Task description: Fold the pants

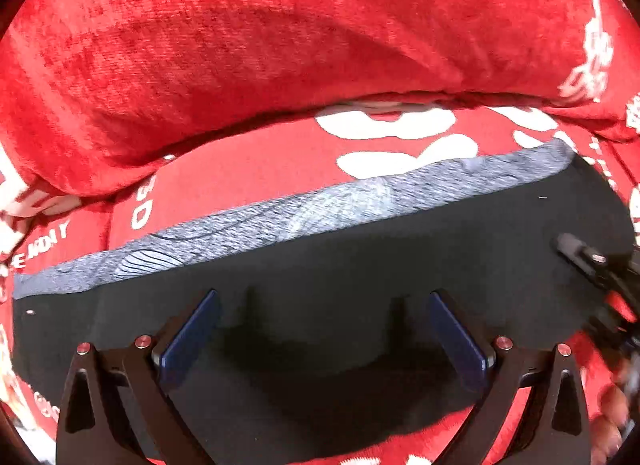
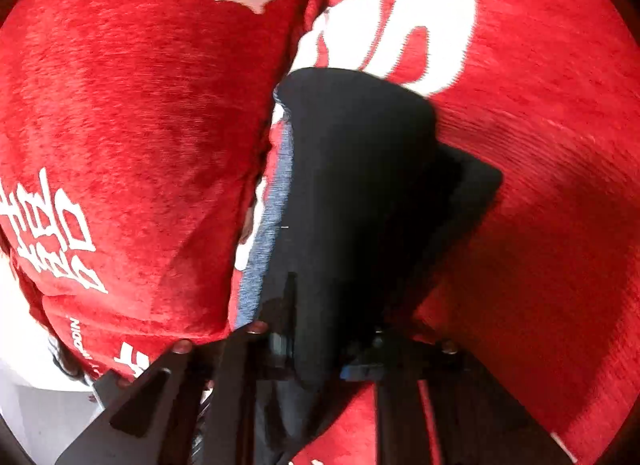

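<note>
A red plush sofa [image 1: 240, 45] printed with white lettering fills the background.

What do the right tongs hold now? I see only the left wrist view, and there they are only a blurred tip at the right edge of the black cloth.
Observer: The right tongs are shut on the pants. The black cloth passes between the jaws and hides the tips.
Operator: Does the cloth lie flat in front of them?
Observer: It does not seem so. It looks raised off the red seat, and it throws a dark shadow on the seat to its right.
</note>
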{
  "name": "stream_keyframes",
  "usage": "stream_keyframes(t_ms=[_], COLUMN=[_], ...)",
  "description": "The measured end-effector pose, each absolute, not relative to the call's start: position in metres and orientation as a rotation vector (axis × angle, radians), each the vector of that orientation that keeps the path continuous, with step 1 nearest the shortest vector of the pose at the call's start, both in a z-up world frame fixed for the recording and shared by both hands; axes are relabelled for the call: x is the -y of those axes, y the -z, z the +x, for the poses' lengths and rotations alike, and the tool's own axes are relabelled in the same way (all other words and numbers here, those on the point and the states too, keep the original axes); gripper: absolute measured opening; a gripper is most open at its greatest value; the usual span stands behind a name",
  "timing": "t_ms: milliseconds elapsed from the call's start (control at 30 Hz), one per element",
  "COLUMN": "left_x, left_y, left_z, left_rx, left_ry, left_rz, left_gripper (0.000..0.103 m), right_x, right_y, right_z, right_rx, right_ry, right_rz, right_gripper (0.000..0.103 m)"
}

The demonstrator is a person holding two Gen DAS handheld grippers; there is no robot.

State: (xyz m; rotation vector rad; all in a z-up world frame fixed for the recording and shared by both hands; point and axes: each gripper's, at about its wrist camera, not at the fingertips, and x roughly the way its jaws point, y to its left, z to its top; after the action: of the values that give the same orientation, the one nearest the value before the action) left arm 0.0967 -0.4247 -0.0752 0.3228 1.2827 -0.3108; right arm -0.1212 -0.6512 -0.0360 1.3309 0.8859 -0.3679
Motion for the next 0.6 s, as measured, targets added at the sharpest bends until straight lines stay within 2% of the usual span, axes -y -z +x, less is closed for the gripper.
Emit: stream_keyframes(t_ms=[100, 333, 467, 600], left_x=[0.429, 0.417, 0.394, 0.339], left_y=[0.106, 0.104, 0.093, 0.065], left_z=[0.096, 0.098, 0.104, 0.109], left_rx=[-1.368, -1.346, -1.381, -1.332], left_ry=[0.307, 0.353, 0.399, 0.378], left_rz=[0.359, 0.285, 0.248, 0.191], left_gripper=[0.103, 0.103, 0.103, 0.103], right_x=[0.638, 0.575, 0.536, 0.49], right_y=[0.006, -0.057, -0.077, -0.1], right_z=[-0.111, -0.062, -0.042, -0.034], right_rx=[-0.92, -1.004, -1.038, -1.07], right_ry=[0.331, 0.199, 0.165, 0.142], right_rz=[1.187, 0.773, 0.604, 0.405], right_gripper=[0.014, 0.014, 0.014, 0.014])
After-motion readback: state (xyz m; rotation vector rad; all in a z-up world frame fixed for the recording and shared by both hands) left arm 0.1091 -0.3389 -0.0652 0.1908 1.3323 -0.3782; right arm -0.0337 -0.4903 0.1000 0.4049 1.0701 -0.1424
